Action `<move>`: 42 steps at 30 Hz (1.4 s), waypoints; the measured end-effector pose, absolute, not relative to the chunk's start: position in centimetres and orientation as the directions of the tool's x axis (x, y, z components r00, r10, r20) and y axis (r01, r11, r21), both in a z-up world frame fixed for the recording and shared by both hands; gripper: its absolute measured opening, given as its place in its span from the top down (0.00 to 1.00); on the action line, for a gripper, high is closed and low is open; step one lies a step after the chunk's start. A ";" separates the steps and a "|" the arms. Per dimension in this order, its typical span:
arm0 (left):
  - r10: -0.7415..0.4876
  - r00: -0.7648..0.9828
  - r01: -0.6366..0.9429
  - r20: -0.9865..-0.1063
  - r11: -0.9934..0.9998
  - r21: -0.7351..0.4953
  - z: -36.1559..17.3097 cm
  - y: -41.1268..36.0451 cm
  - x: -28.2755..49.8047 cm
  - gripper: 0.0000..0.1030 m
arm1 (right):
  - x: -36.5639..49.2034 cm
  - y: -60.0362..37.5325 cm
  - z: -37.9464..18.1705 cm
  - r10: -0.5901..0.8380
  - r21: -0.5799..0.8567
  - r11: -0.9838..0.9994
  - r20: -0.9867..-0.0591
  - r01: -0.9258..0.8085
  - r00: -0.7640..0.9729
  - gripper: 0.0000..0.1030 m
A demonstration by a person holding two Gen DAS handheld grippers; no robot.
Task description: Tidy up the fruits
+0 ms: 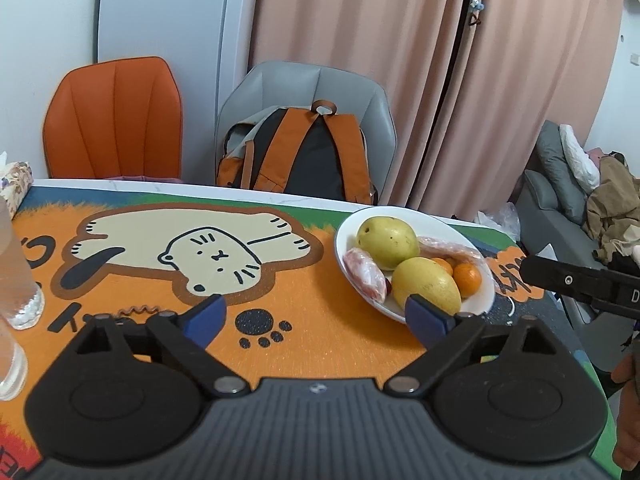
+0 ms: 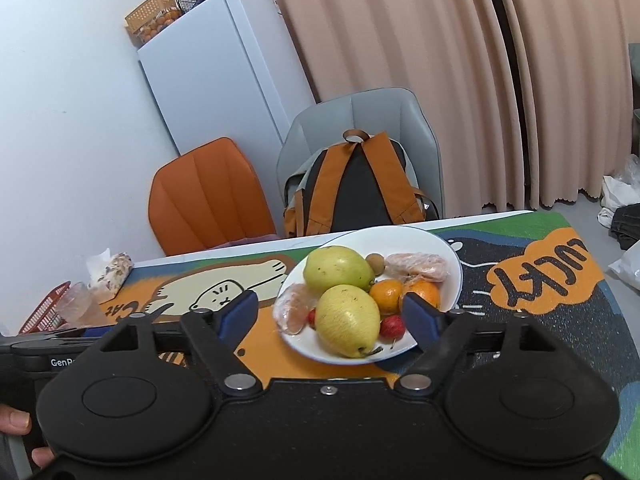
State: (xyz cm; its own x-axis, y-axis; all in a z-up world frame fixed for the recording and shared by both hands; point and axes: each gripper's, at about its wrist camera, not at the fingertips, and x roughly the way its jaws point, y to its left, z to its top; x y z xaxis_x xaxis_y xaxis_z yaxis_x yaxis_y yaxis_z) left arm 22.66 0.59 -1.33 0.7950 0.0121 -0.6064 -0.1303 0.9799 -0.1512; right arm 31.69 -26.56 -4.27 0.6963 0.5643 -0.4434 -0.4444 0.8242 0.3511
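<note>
Right wrist view: the right gripper [image 2: 330, 318] is being held wide, nothing pressed by its pads, its blue fingertips [image 2: 420, 314] framing the near edge of the white plate [image 2: 448, 250]; the left gripper [image 1: 316, 318] is likewise being carried wide and empty, beside the plate. All fruits are being kept on the plate: two pears [image 2: 347, 320], oranges [image 2: 386, 295], small red fruits [image 2: 390, 327], wrapped pieces [image 2: 418, 266]. Likely trouble: the plate is sitting near the table's far edge [image 2: 480, 218]; a finger catching its rim could shove it or roll a pear off.
</note>
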 end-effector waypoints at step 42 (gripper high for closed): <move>0.027 0.821 -0.096 -0.570 0.991 -0.091 0.6 -0.1 8.6 0.04 | 18.5 -29.6 -3.2 0.559 0.335 0.828 -0.436 -0.449 0.705 0.00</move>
State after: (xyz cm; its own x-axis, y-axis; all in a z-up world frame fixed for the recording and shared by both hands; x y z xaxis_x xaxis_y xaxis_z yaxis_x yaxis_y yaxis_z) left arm 8.58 -0.11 0.56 0.8212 0.0272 -0.5700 -0.0960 0.9912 -0.0911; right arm 18.48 -29.64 -3.18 0.7048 0.5593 -0.4363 -0.4494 0.8280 0.3354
